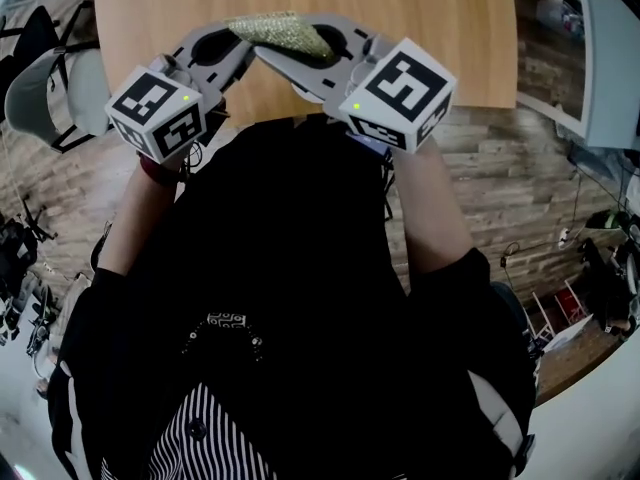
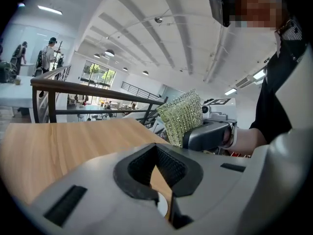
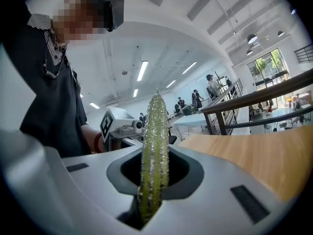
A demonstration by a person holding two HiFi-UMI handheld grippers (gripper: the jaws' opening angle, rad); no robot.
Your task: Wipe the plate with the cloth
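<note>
A sparkly green-gold cloth (image 1: 280, 33) is pinched in my right gripper (image 1: 322, 56), which is shut on it. In the right gripper view the cloth (image 3: 154, 146) stands upright, edge on, between the jaws. My left gripper (image 1: 215, 50) is held just left of it, close to the person's chest, with its jaws shut and nothing between them (image 2: 159, 173). From the left gripper view the cloth (image 2: 183, 115) sticks up out of the right gripper's grey fingers (image 2: 210, 133). No plate shows in any view.
Both grippers hover over the near edge of a wooden table (image 1: 400, 28). A grey chair (image 1: 50, 88) stands to the left on the plank floor and a white shelf unit (image 1: 600, 58) to the right. A railing (image 2: 73, 89) and distant people lie beyond.
</note>
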